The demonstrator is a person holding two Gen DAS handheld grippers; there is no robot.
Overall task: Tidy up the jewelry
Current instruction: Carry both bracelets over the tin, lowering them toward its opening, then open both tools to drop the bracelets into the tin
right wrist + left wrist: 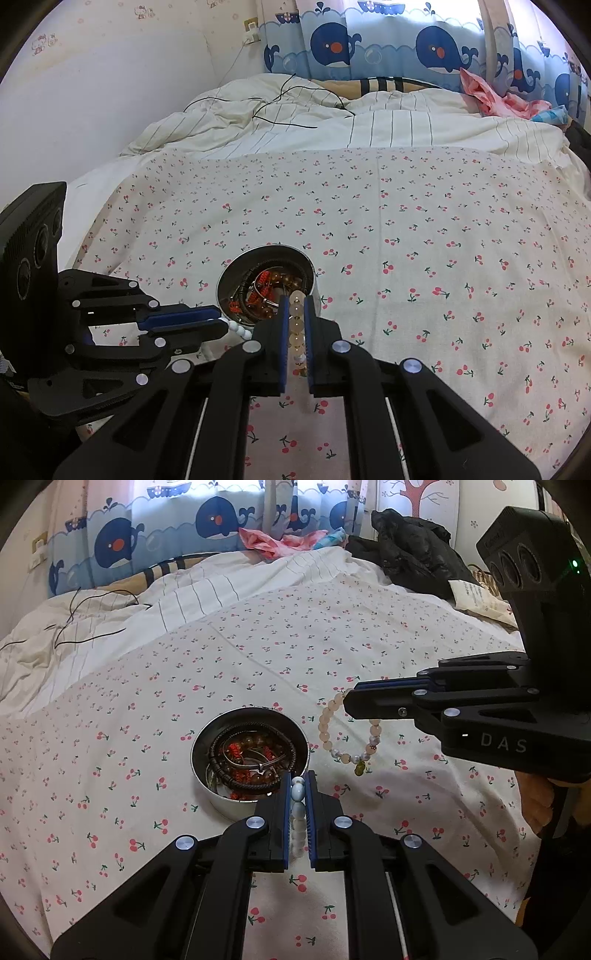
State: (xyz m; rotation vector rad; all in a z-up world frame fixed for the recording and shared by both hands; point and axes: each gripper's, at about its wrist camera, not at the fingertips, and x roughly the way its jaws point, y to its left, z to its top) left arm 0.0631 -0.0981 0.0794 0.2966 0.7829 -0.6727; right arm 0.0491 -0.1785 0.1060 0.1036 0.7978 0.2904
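While we are looking along the left gripper (298, 786) in its own wrist view, we are seeing its blue-lined fingers pinching a white beaded bracelet (298, 819), whose smooth, glossy round beads are running back between the pads, with a pale blue oval bead at the tips. Just past those tips a round metal tin (221, 805) is sitting on the cherry-print sheet (110, 760); it is holding braided dark cord bands, amber beads, red thread and a thin silver bangle. Only here are we seeing the whole loop of the pink beaded bracelet (328, 734): it is dangling from the right gripper (349, 701), which is reaching in from the right and clamping it at the top, with a few grey pearls and a small yellow-green charm at the bottom. A black jacket (406, 546) is lying at the far side of the bed.

Turning to the right wrist view, we are seeing the right gripper (298, 306) squeezing the translucent peach beads of the pink beaded bracelet (297, 325) as one short column, the loop being hidden. The left gripper (218, 319) is coming in from the left, closed on the white beaded bracelet (240, 328), a few beads trailing from its tip beside the metal tin (314, 277). This view alone is showing a thin black cable (280, 99) lying across the striped duvet (406, 122).
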